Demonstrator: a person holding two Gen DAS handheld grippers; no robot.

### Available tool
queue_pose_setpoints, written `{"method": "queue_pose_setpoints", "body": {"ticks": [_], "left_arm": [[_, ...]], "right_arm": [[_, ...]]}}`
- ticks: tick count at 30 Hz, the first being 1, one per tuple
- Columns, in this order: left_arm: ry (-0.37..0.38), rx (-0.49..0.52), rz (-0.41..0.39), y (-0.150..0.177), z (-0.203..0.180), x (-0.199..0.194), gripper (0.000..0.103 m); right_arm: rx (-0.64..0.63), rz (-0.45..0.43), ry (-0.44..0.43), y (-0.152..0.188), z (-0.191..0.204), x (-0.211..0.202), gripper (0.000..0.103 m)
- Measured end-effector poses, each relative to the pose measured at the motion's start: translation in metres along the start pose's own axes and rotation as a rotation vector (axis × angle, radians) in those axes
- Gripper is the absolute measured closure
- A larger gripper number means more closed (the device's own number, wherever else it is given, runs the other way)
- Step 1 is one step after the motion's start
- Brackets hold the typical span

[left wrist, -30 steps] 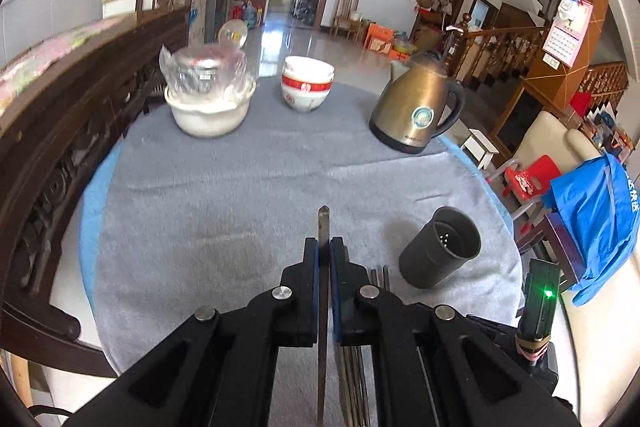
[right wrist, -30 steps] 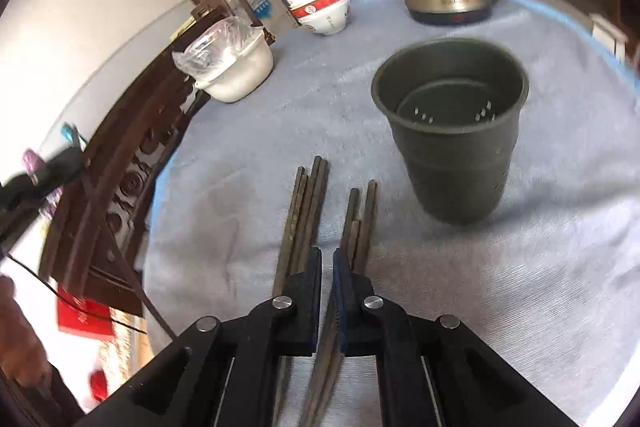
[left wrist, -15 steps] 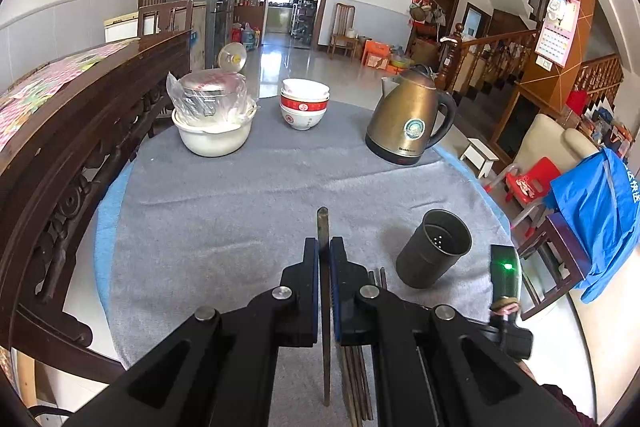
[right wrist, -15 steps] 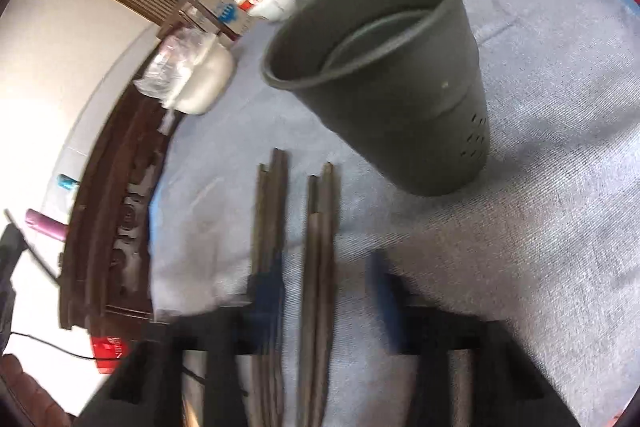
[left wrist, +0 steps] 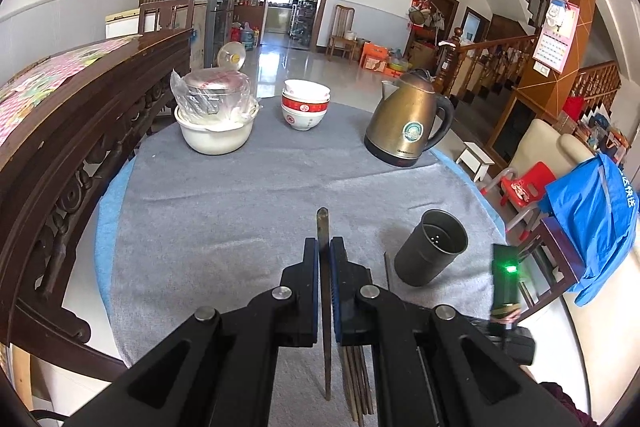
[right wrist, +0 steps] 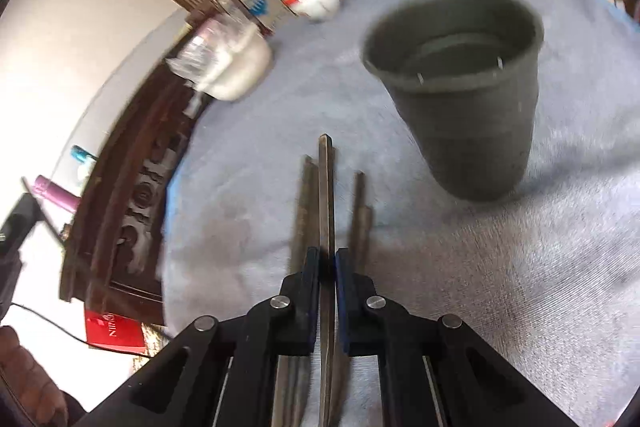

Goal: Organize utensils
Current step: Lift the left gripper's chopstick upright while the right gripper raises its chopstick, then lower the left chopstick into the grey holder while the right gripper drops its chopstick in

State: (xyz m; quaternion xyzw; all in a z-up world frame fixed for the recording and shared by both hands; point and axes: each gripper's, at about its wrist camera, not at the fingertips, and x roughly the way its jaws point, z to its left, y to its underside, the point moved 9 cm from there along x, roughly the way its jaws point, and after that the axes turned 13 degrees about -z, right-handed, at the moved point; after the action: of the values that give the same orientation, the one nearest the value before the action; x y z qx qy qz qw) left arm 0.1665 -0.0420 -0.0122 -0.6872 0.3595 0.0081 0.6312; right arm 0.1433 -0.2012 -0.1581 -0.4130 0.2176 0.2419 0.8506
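In the left wrist view my left gripper [left wrist: 325, 247] is shut on one dark chopstick [left wrist: 323, 227], held above the grey cloth. More chopsticks [left wrist: 356, 379] lie on the cloth just below it. The dark holder cup [left wrist: 432, 251] stands upright to the right. In the right wrist view my right gripper [right wrist: 327, 259] is closing its jaws on a single chopstick [right wrist: 326, 179], and the pads press on it. Its tip points toward the left of the cup [right wrist: 460, 99]. Loose chopsticks [right wrist: 304, 195] lie on both sides underneath.
At the far side of the round table stand a brass kettle [left wrist: 404, 127], stacked red-and-white bowls [left wrist: 306, 107] and a white bowl holding a plastic-wrapped pot [left wrist: 216, 119]. A carved wooden bench back [left wrist: 80, 131] runs along the left. Chairs and a blue cloth [left wrist: 592, 219] stand right.
My right gripper opened, shifted over the pile and shut on one chopstick that now sticks out ahead of it. My left gripper drew back a little, still holding its chopstick.
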Motion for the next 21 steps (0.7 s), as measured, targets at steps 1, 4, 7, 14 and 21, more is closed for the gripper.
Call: {"method": "queue_pose_setpoints", "body": {"ticks": [1, 4, 7, 14, 21], "left_arm": [[0.004, -0.001, -0.002, -0.001, -0.002, -0.001, 0.097], [0.009, 0.012, -0.02, -0.009, -0.008, -0.005, 0.098], [0.028, 0.028, -0.055, -0.026, -0.021, -0.01, 0.098], [0.11, 0.08, -0.193, -0.09, -0.074, -0.022, 0.098], [0.238, 0.069, -0.317, -0.14, -0.135, -0.008, 0.098]], "right_arm": [[-0.001, -0.015, -0.015, -0.003, 0.003, -0.006, 0.095], [-0.006, -0.105, -0.084, -0.022, 0.015, -0.035, 0.094], [-0.007, -0.254, -0.164, -0.049, 0.027, -0.071, 0.094], [-0.101, -0.763, -0.14, -0.129, 0.041, -0.163, 0.094], [-0.138, -1.01, 0.068, -0.187, 0.022, -0.17, 0.094]]}}
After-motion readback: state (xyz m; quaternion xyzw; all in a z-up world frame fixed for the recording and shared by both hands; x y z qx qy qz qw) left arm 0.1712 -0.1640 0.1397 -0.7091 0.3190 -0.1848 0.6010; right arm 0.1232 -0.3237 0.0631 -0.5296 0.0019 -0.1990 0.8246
